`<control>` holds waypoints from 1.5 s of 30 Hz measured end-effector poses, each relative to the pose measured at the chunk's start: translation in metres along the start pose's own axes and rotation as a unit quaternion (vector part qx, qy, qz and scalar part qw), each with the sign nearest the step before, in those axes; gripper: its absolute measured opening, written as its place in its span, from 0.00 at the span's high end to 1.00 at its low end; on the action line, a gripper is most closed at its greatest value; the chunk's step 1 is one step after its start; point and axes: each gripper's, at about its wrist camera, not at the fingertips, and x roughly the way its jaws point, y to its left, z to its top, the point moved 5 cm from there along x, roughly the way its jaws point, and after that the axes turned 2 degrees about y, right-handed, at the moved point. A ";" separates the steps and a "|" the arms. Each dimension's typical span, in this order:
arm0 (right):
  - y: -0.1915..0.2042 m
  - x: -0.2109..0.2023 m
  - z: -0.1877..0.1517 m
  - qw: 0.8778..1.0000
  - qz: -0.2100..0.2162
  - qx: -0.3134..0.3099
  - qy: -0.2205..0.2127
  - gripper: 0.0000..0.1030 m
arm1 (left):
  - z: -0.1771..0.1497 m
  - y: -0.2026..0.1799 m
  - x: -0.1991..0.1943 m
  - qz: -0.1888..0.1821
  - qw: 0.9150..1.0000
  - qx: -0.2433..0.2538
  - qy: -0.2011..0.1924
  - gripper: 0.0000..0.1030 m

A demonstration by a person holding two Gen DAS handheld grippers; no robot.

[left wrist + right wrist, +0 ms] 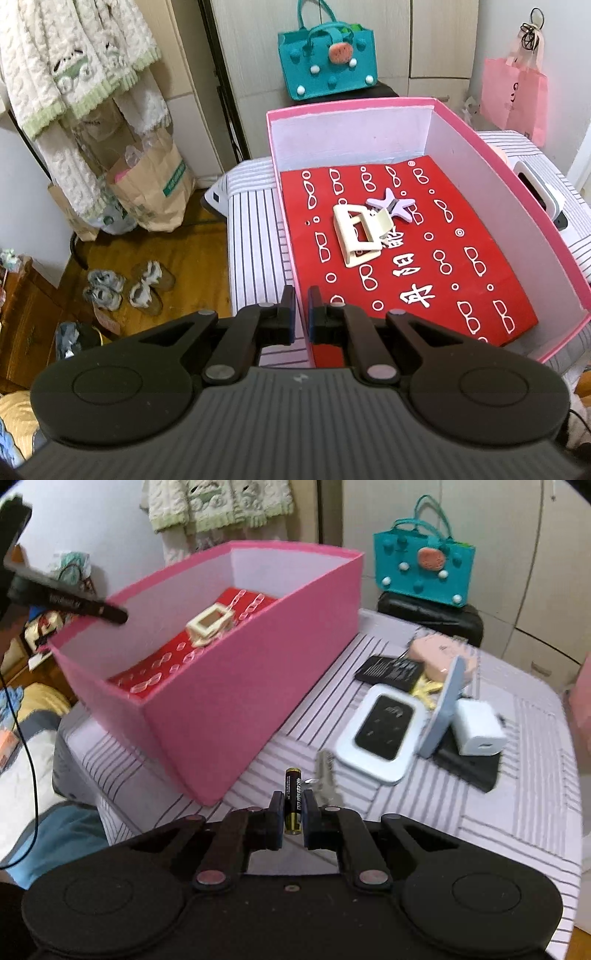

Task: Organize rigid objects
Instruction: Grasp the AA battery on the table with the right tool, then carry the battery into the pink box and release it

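Observation:
A pink box (517,192) with a red patterned liner stands on the striped bed cover. Inside lie a cream hair claw (360,234) and a lilac star clip (391,205). My left gripper (302,306) is shut on the box's near-left wall. The box also shows in the right wrist view (221,701), with the claw (210,626) inside. My right gripper (293,805) is shut on a black and gold battery (291,799), held upright above the cover in front of the box's corner.
On the cover right of the box lie a silver key (327,775), a white and black device (380,731), a white charger cube (478,733), a pale blue flat piece (445,705), a black card (388,670) and a pink item (436,653). A teal bag (423,565) stands behind.

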 end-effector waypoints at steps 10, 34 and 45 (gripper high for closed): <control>-0.020 -0.027 0.035 0.998 -0.032 -0.008 -0.051 0.89 | 0.012 0.007 0.008 -0.023 0.998 -0.018 0.047 0.94; 0.062 0.066 0.153 0.983 -0.004 -0.185 0.011 0.89 | 0.027 0.005 0.012 0.005 0.999 -0.026 0.021 0.96; 0.050 0.107 0.167 0.976 -0.065 -0.197 0.059 0.89 | 0.023 0.002 0.010 0.012 1.000 -0.021 0.013 0.96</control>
